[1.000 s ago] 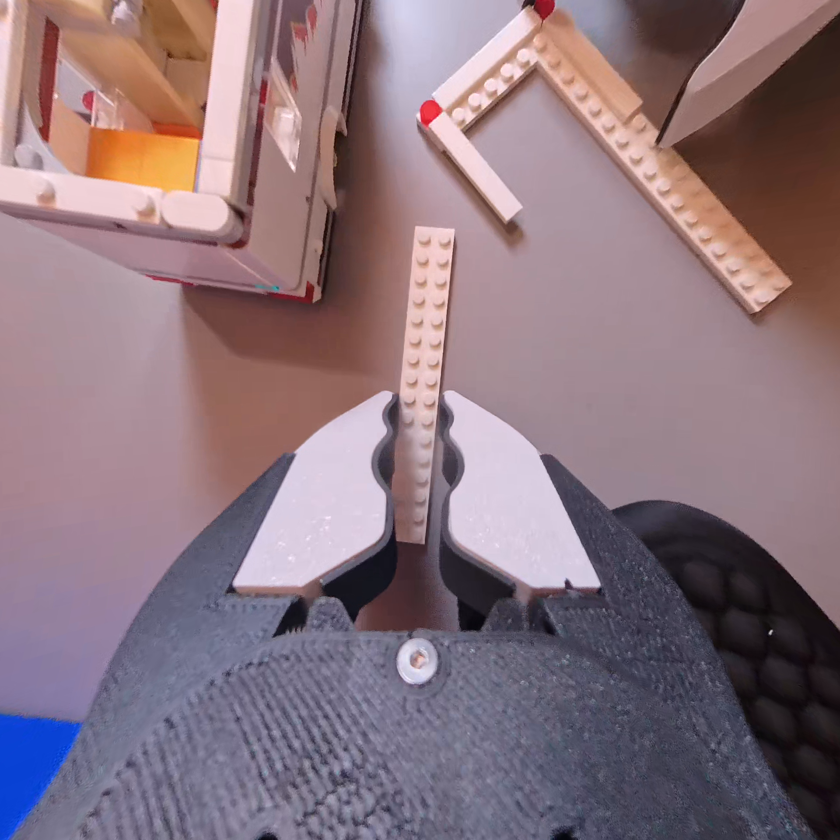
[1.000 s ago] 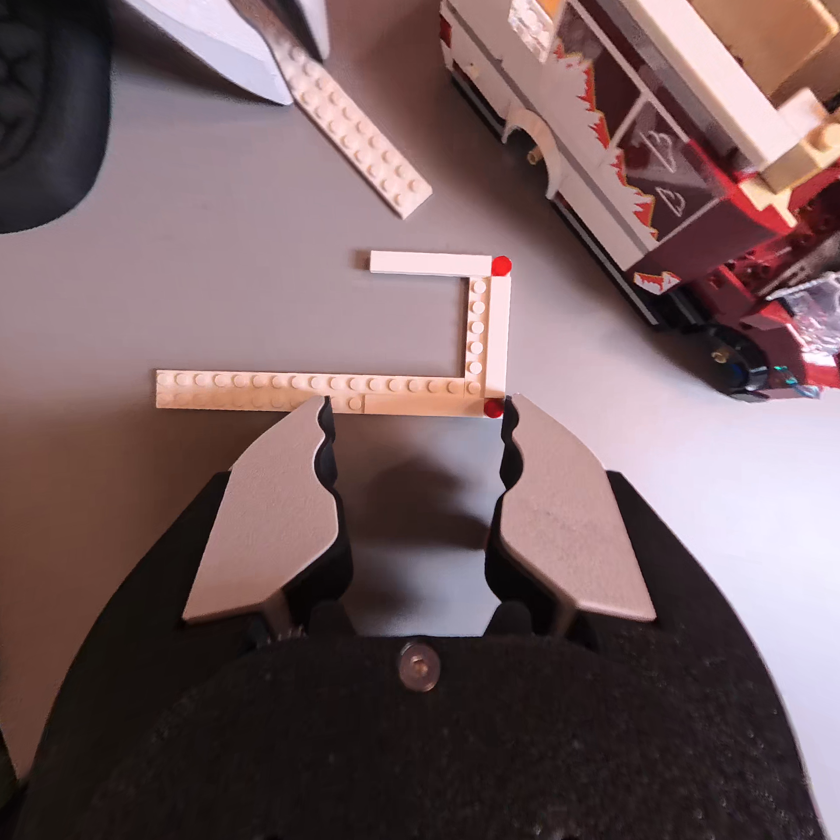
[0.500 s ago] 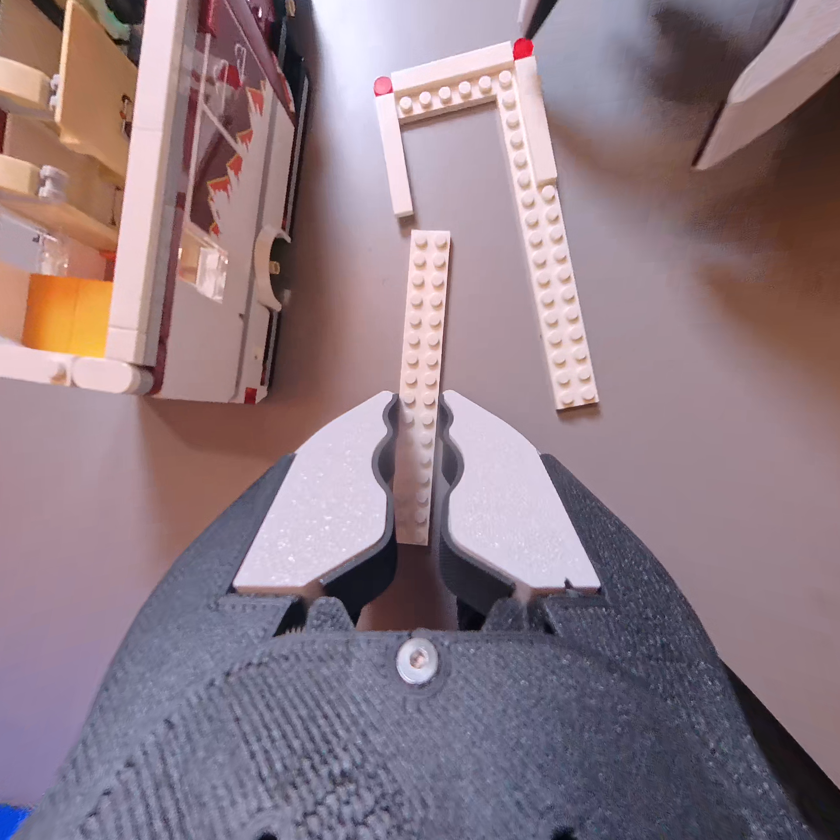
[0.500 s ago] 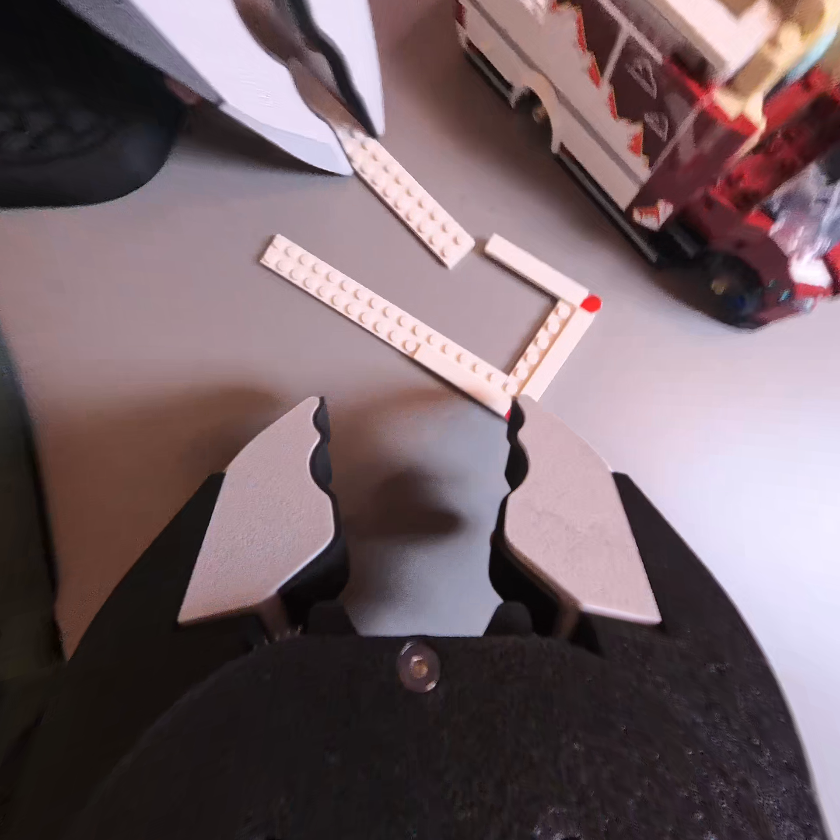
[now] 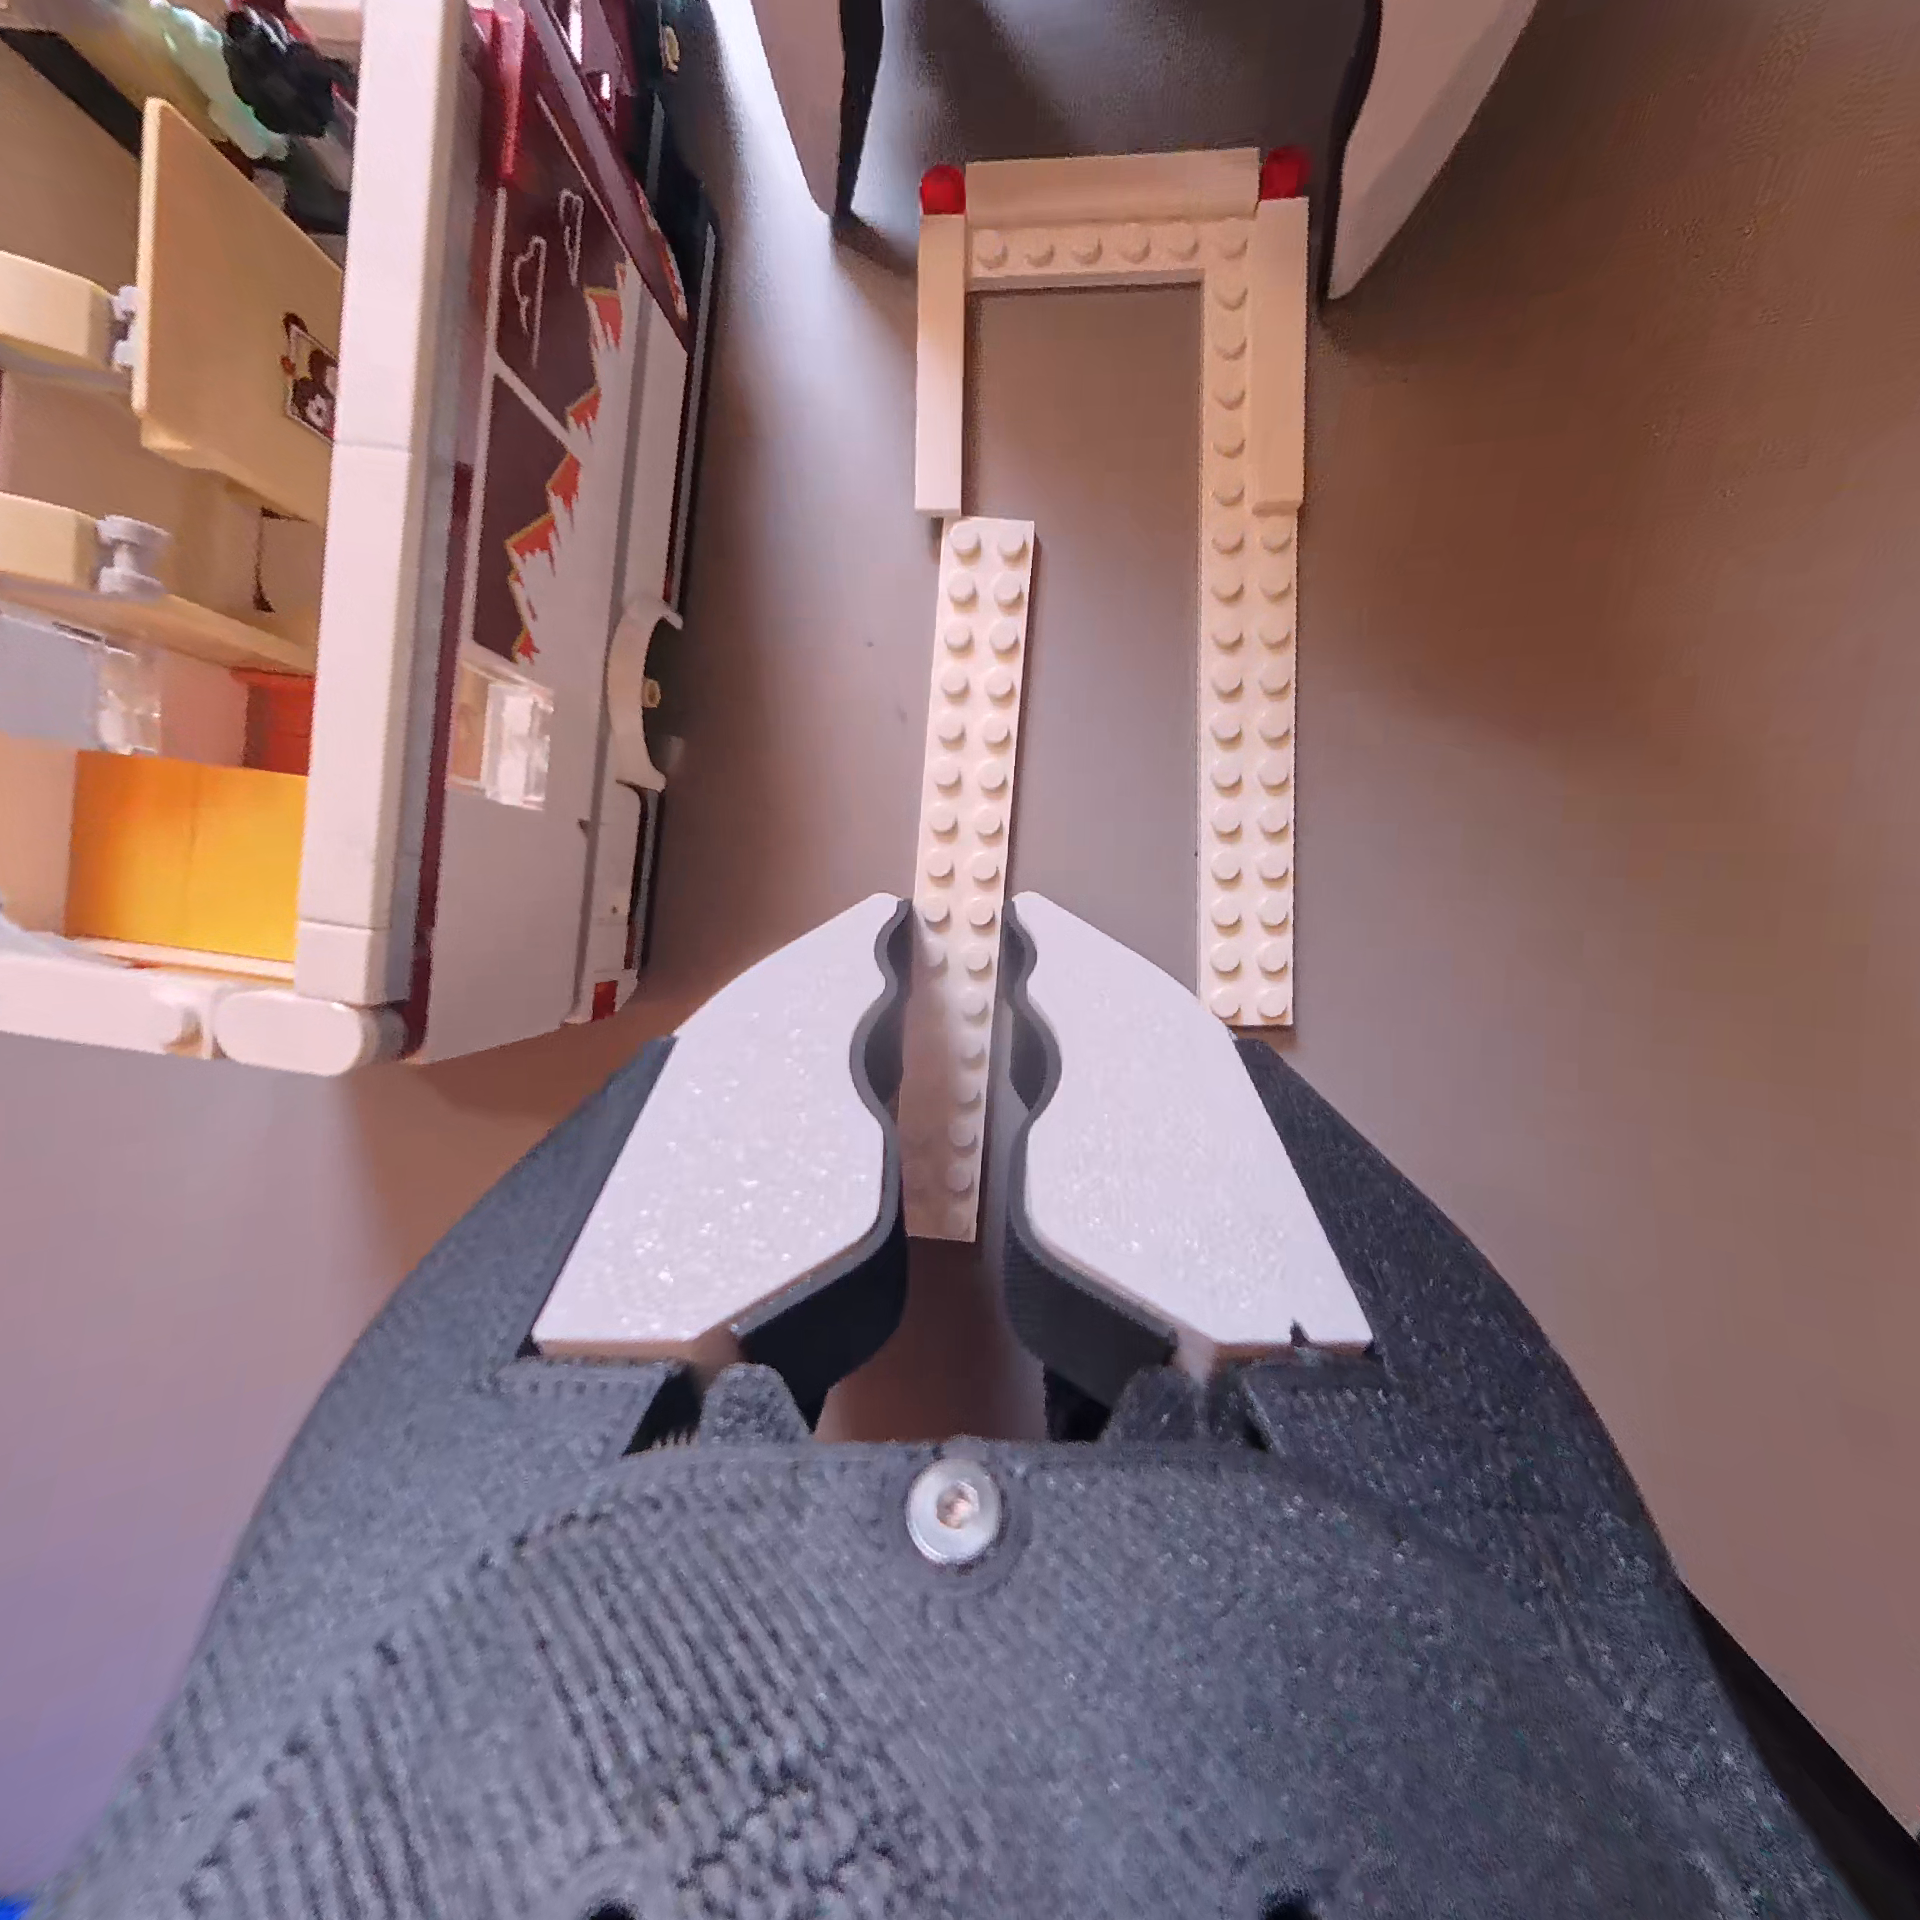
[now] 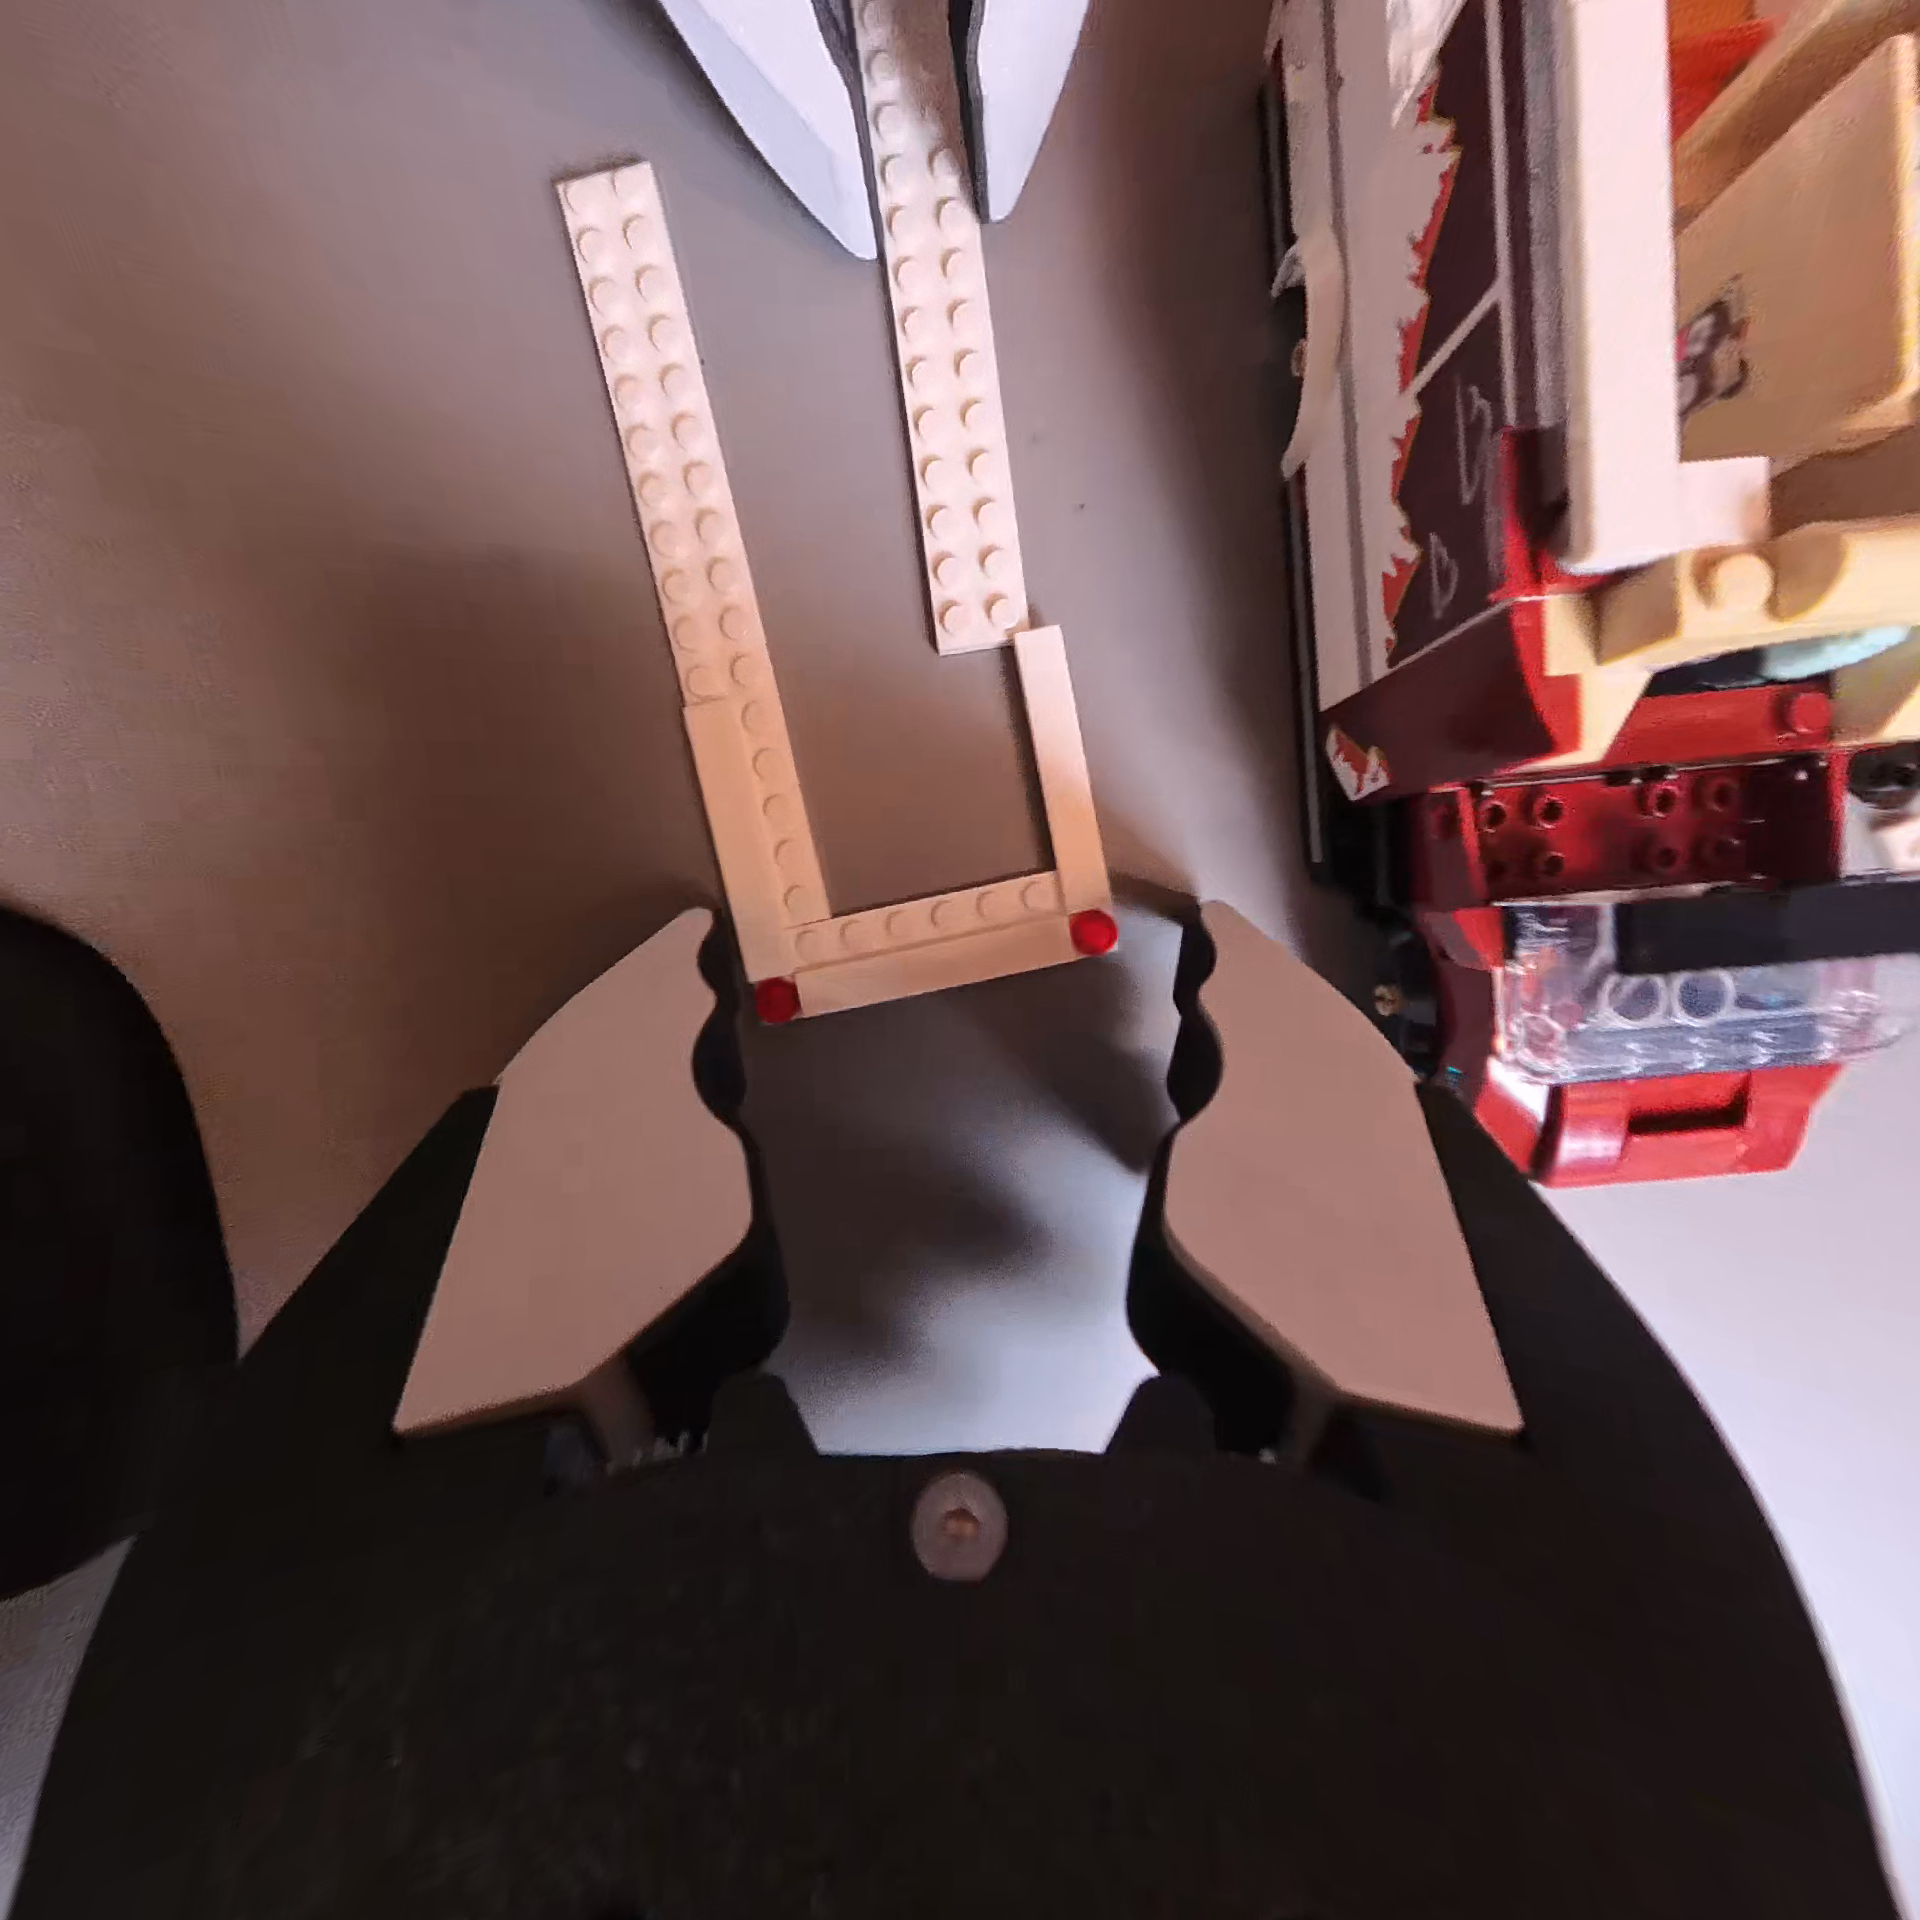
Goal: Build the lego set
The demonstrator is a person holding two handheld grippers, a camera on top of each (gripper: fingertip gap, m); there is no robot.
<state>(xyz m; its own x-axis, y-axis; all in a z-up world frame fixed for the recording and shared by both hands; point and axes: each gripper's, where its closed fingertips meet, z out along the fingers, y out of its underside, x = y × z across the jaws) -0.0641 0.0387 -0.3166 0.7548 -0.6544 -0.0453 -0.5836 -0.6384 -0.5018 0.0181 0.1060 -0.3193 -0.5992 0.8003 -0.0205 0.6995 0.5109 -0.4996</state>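
Observation:
My left gripper (image 5: 958,914) is shut on a long white studded plate (image 5: 975,727), held lengthwise between the pads. Its far end meets the short smooth arm of a white U-shaped frame (image 5: 1101,249) with two red corner studs, lying flat on the grey table (image 5: 1610,727). The frame's long studded arm (image 5: 1252,748) runs parallel to the held plate. My right gripper (image 6: 951,925) is open and holds nothing; its fingers flank the frame's closed end (image 6: 935,951), the left finger (image 6: 665,997) close beside the red corner stud (image 6: 777,1000). The held plate (image 6: 951,395) and the left gripper (image 6: 914,94) show at the top of the right wrist view.
A large white and dark-red brick-built van model (image 5: 436,582) with an open interior stands just left of the plate; in the right wrist view the van (image 6: 1610,623) is to the right. A dark padded object (image 6: 83,1195) lies at the left edge. Left tips to right tips: about 11 cm.
The frame has been turned until its arms line up with the held plate, and the plate's tip has come up to the frame's short arm. My right gripper opened wider around the frame's closed end.

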